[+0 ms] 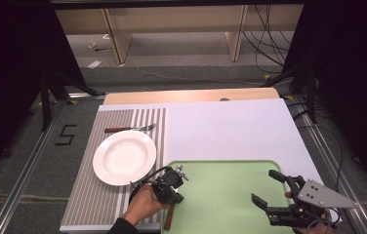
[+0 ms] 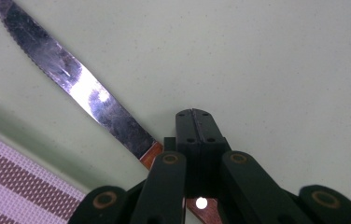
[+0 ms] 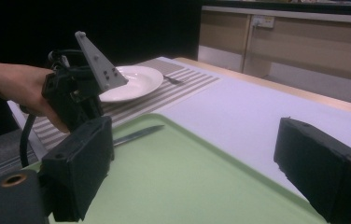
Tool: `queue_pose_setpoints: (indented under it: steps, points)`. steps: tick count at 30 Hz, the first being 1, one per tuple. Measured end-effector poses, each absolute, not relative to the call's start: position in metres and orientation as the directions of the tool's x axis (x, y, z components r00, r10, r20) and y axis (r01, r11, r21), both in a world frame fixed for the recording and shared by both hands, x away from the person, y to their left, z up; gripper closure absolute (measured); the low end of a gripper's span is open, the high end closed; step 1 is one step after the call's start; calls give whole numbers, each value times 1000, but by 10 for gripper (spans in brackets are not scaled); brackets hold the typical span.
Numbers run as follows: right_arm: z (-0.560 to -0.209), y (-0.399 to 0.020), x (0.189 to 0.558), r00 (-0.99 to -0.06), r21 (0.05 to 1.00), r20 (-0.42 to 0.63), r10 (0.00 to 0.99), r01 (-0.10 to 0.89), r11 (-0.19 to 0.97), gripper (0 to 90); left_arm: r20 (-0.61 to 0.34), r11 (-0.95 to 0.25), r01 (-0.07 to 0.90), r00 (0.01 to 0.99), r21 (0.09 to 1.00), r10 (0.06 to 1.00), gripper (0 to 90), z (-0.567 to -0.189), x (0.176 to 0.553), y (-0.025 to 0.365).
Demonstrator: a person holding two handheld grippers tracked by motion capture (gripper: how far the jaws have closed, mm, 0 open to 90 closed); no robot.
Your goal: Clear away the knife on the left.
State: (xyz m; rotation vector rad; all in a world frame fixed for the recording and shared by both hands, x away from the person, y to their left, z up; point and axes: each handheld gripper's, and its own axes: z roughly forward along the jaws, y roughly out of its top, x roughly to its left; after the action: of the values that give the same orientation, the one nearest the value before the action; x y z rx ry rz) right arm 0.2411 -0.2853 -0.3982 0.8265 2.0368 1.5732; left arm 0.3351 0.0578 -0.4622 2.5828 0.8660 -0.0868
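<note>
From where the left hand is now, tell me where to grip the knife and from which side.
Grip the knife by its wooden handle, coming straight down from above. It lies flat on the green tray, so only a top approach gets a jaw on each side of the handle. The blade is thin, flat and serrated. The left hand-held gripper already sits over the handle, jaws together.

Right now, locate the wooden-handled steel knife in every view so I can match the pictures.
High view: the wooden-handled steel knife lies bottom centre-left, its brown handle poking out below the left gripper.
Left gripper view: its blade runs from the upper left down to the shut jaws, which clamp the handle.
Right gripper view: its blade tip lies centre-left on the tray.
Shared landmark: the pale green tray it rests on.
</note>
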Motion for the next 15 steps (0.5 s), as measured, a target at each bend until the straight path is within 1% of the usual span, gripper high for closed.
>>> queue_pose_setpoints:
  steps: [15]
  points:
    - [-398,-285,241,-727,966,18,687,190,176,131,-169,-726,592,802,350,572,898,-461,335,65]
